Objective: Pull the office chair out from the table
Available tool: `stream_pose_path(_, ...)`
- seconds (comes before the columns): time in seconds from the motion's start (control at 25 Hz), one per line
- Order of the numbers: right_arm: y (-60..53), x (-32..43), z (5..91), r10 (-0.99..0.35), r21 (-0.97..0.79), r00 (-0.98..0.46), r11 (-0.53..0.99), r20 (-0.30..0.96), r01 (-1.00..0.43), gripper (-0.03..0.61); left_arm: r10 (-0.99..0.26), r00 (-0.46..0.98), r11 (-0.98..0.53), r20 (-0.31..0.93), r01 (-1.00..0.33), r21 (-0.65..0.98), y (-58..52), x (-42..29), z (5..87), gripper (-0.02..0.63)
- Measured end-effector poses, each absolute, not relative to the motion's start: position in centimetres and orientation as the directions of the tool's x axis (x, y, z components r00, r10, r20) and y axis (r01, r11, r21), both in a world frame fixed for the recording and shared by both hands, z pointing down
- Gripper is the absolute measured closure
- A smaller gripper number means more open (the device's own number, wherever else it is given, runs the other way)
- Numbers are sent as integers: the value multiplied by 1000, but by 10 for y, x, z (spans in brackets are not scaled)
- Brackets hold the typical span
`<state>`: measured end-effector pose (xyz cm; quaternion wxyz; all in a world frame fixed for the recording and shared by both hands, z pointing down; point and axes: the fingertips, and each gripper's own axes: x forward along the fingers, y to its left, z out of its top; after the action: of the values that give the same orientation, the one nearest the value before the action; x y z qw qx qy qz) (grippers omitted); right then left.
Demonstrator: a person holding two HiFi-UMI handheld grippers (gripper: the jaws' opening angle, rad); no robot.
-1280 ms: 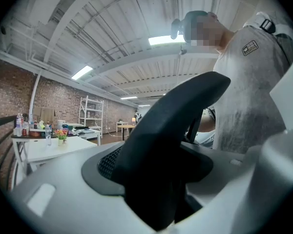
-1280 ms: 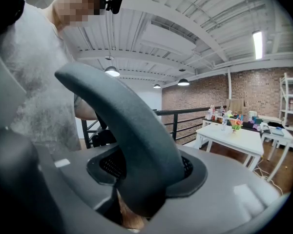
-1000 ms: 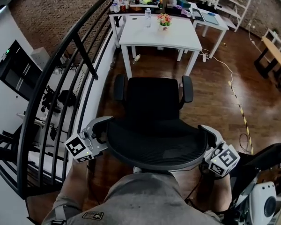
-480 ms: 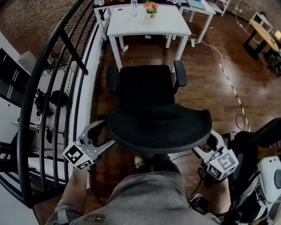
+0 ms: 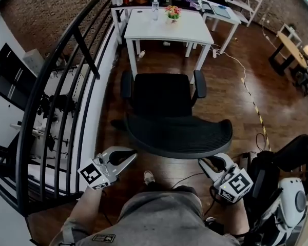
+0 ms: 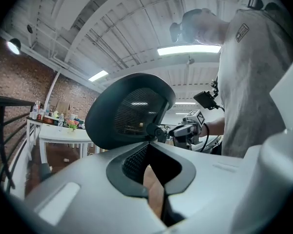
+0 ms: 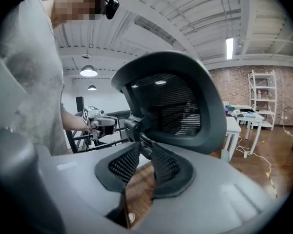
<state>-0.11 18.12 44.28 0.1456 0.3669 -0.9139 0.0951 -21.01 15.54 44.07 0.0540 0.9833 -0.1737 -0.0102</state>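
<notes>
Now, a second before, both grippers had stood wide open at the two ends of the backrest rim; at this moment they were off it. The left gripper [image 5: 127,158] hung at about 7 o'clock from the office chair [image 5: 167,111]. Its jaws were brought fully together with nothing between them, and only floorboards showed through the hollow behind the tips. The right gripper [image 5: 204,163] sat at about 5 o'clock from the chair. Its jaws had just been closing, down to a narrow slit, and nothing was caught in it. In its own view the bracket on the chair's back lay beyond the tips. A strip of dark wooden floor [image 5: 231,101] and my shoe [image 5: 149,177] had come into sight between the backrest and my body, where the rim had earlier reached almost to my waist.

The chair stood upright and clear of the white table [image 5: 164,31], which lay at its 12 o'clock, with bare boards between the seat's front edge and the table legs. It faced the table. It was black throughout, with a broad curved mesh backrest nearest me and the seat beyond. One armrest sat at 9 o'clock and one at 3. In both gripper views, light showed through the mesh.
</notes>
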Motion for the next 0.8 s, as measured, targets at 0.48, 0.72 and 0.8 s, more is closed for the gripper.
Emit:
stream_pose_path(0.48, 241, -15, 441, -456, -58, -846, 871, 277, -489, 572, -312, 950, -944, -2, -310, 109, 234, -135, 430, 614)
stream_pose_path(0.72, 299, 10, 460, -402, -85, -878, 896, 259, -435, 572, -328, 945, -936, 7, -326, 136, 293, -89, 446, 614)
stream_pose_path(0.8, 316, 17, 464, -383, -96, -888, 904, 254, -418, 572, -330, 944, -932, 20, -330, 150, 313, -76, 450, 614)
